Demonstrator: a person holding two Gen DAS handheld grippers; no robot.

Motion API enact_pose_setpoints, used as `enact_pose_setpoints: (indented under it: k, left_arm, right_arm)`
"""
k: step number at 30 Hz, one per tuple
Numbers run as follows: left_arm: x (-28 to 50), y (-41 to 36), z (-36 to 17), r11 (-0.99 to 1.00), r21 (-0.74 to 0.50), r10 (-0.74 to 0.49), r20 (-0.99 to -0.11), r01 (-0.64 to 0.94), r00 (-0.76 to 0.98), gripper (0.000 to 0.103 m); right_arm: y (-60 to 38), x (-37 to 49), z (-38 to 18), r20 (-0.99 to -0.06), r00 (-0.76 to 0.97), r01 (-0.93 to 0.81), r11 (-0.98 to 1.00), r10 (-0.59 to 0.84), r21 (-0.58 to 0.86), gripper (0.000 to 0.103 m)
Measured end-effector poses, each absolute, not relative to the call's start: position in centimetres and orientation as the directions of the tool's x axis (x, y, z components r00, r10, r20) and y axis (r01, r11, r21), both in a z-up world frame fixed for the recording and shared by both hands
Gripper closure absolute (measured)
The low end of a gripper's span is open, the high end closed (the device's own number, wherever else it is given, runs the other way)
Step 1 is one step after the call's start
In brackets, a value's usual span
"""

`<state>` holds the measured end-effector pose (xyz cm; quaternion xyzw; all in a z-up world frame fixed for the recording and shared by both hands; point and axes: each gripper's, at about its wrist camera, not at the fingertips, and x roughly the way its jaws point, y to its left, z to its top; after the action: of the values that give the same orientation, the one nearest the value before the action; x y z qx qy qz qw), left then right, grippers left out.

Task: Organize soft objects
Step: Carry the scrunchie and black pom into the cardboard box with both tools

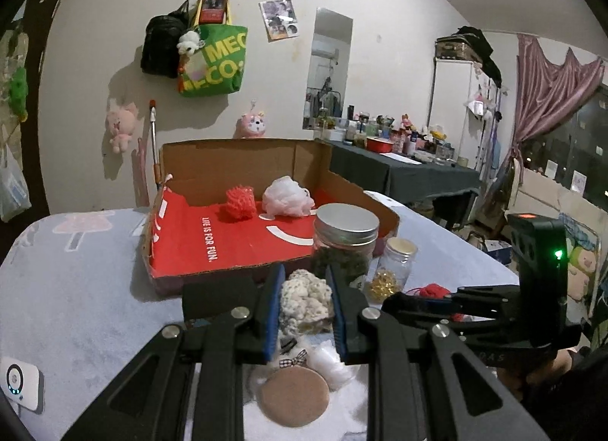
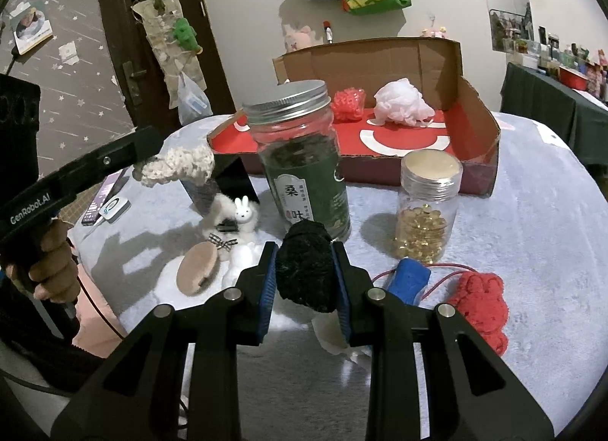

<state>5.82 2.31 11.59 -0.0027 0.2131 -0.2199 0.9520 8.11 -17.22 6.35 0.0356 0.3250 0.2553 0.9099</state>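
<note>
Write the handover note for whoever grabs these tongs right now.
Left tongs: shut on the cream knitted piece, held above the table.
Right tongs: shut on the black fuzzy piece, near the tall jar.
Done: red mesh ball and white mesh puff lie in the cardboard box.
Left: likely box both held pieces, then the red knitted rabbit and the white rabbit plush on the table. The two jars look hard; probably leave them.

Two close wrist views over tongs, both toward cardboard box [image 1: 243, 160].
</note>
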Motion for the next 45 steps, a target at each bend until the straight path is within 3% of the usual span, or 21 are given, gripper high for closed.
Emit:
enact_pose_setpoints:
  k: [4, 11, 21, 29, 45]
  left_arm:
    - [5.9, 2.0, 11.4, 0.873, -0.148, -0.483, -0.402, 0.465, 0.778, 0.079]
    - [7.9, 0.3, 6.8, 0.853, -0.217, -0.513, -0.512, 0.474, 0.689, 0.079]
    - [7.7, 1.6, 6.5, 0.853, -0.249, -0.519, -0.504, 0.459, 0.691, 0.079]
    - [7.0, 5.9, 7.5, 0.883, -0.278, -0.469, -0.492, 0.378, 0.733, 0.079]
    - [8.4, 13.6, 7.2, 0.954, -0.220, -0.288, -0.497, 0.202, 0.819, 0.079]
  right_arm:
    - [-17.1, 8.4, 6.3, -0.571, 0.654, -0.448, 0.862, 0.497, 0.238, 0.077]
    - [-17.0, 8.6, 5.7, -0.578, 0.632, -0.450, 0.852, 0.516, 0.267, 0.077]
    - [-17.1, 8.8, 5.3, -0.582, 0.622, -0.453, 0.847, 0.524, 0.278, 0.077]
    - [-20.1, 9.1, 5.8, -0.574, 0.632, -0.411, 0.853, 0.520, 0.320, 0.077]
    - [-26.0, 10.7, 6.0, -0.616, 0.656, -0.316, 0.900, 0.436, 0.300, 0.077]
